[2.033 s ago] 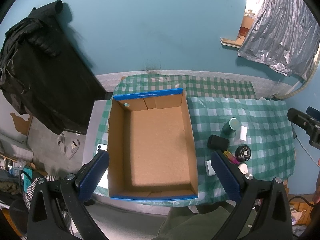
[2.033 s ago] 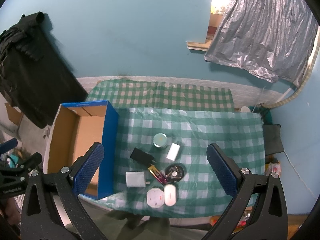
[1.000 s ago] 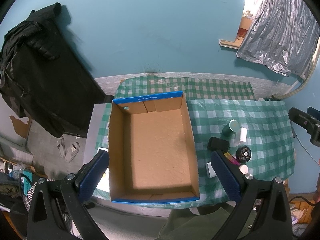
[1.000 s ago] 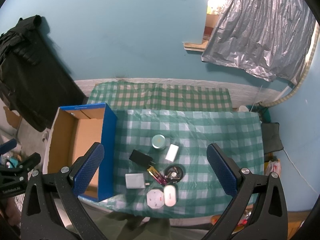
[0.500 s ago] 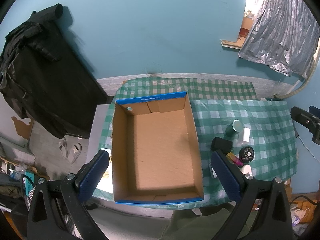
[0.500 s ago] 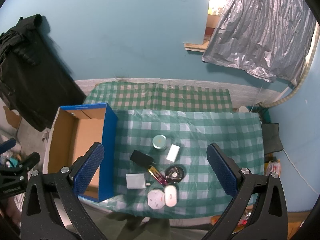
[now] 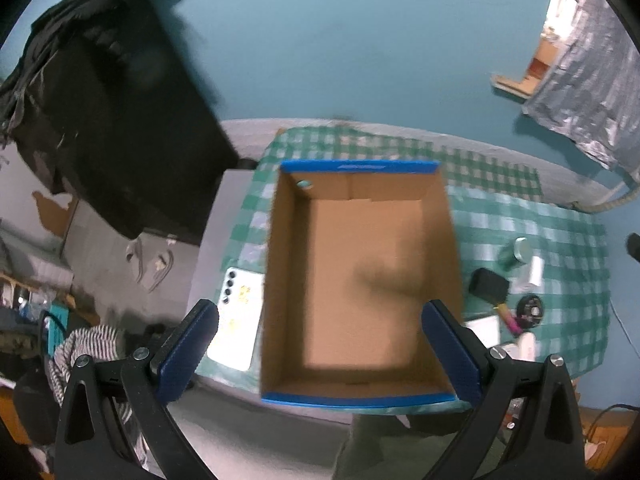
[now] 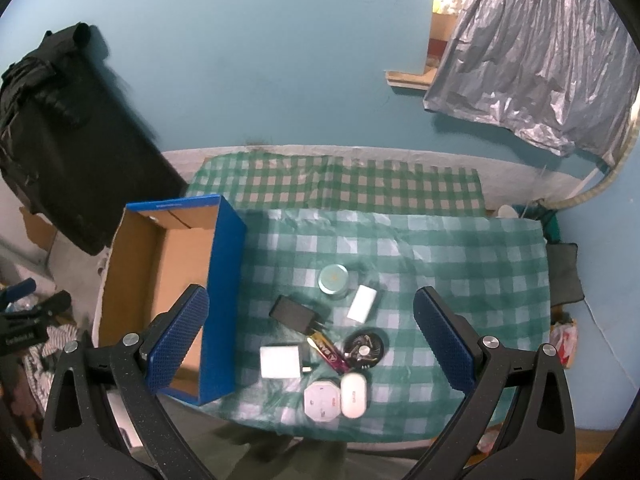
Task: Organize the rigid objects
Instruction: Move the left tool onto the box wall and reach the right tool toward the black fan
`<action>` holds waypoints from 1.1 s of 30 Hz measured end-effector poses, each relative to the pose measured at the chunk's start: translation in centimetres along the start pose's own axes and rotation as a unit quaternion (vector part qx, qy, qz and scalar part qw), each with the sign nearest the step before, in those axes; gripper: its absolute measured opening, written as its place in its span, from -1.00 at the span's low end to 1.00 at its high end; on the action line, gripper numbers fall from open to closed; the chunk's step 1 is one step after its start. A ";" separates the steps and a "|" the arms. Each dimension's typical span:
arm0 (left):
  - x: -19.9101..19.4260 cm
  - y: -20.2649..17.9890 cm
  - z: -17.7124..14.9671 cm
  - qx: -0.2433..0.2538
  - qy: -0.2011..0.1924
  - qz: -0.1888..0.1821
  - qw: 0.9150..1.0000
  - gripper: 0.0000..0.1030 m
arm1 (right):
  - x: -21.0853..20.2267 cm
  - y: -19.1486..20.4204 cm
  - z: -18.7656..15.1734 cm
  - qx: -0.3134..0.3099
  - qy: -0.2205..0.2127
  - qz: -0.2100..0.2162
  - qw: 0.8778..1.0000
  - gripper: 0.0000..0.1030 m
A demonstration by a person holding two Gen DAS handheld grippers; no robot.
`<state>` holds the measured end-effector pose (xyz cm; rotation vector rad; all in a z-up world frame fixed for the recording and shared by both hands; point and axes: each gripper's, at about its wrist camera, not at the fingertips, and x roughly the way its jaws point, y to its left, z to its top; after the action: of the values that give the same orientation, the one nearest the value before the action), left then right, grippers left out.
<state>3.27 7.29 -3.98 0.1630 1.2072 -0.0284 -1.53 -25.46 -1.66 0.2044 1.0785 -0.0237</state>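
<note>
Grippers, left (image 7: 320, 344) and right (image 8: 310, 340), hover high over the table (image 8: 460, 248), fingers spread wide, holding nothing

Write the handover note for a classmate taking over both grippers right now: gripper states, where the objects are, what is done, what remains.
Left gripper: open, empty, above the cardboard box.
Right gripper: open, empty, above the small items.
On the checked cloth, right of the box: round tin, black charger, white block, white adapter, lighter, small fan, white plug, white case.
Done: nothing boxed.
Left: move every item into the box.
</note>
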 end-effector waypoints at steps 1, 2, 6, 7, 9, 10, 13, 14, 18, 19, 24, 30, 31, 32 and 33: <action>0.4 0.7 -0.1 -0.004 0.003 0.002 1.000 0.99 | 0.4 -0.2 0.0 0.000 0.002 0.000 1.000 0.98; 0.8 1.2 -0.2 -0.007 0.005 0.001 1.000 0.99 | 0.8 -0.3 0.0 -0.001 0.003 -0.002 1.000 0.98; 2.8 3.5 -0.7 -0.016 0.018 0.013 1.000 0.99 | 2.3 -0.8 -0.1 -0.004 0.007 -0.013 1.000 0.98; 3.4 4.1 -0.9 -0.015 0.022 0.018 0.999 0.99 | 2.7 -1.0 -0.1 -0.005 0.008 -0.015 1.000 0.98; 4.4 4.5 -1.1 -0.013 0.034 0.022 0.999 0.99 | 3.3 -1.3 -0.2 -0.004 0.010 -0.017 1.000 0.98; 5.1 4.9 -1.3 -0.012 0.041 0.023 0.999 0.99 | 3.6 -1.5 -0.2 -0.004 0.012 -0.020 1.000 0.98; 6.6 5.5 -1.7 -0.007 0.053 0.019 0.998 0.99 | 5.1 -2.1 -0.4 -0.001 0.021 -0.025 0.999 0.98; 7.1 5.7 -1.8 -0.005 0.058 0.016 0.998 0.99 | 5.6 -2.3 -0.5 0.000 0.026 -0.028 0.999 0.98; 9.0 6.1 -2.5 -0.001 0.064 0.005 0.998 0.99 | 8.0 -3.1 -1.2 0.006 0.047 -0.034 0.998 0.95; 9.3 6.2 -2.8 -0.001 0.063 0.001 0.998 0.99 | 8.6 -3.3 -1.4 0.008 0.053 -0.036 0.998 0.94; 11.6 6.3 -3.5 0.003 0.081 -0.006 0.997 0.79 | 11.7 -4.2 -2.9 0.012 0.082 -0.037 0.996 0.92; 13.9 6.5 -4.4 0.002 0.110 -0.008 0.994 0.50 | 14.5 -4.8 -4.7 0.009 0.108 -0.036 0.993 0.90; 14.3 6.6 -4.7 -0.002 0.117 -0.011 0.993 0.49 | 14.9 -4.9 -4.9 0.007 0.112 -0.037 0.993 0.90; 14.5 6.6 -4.8 -0.004 0.121 -0.013 0.993 0.45 | 15.4 -5.0 -5.3 0.006 0.118 -0.039 0.992 0.90; 14.7 6.6 -5.0 -0.007 0.124 -0.017 0.992 0.39 | 15.8 -5.2 -5.6 0.006 0.123 -0.042 0.992 0.90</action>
<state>4.58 15.47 -18.70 0.1368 1.4570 -0.0298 0.51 -28.27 -18.87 0.1753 1.3323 -0.0833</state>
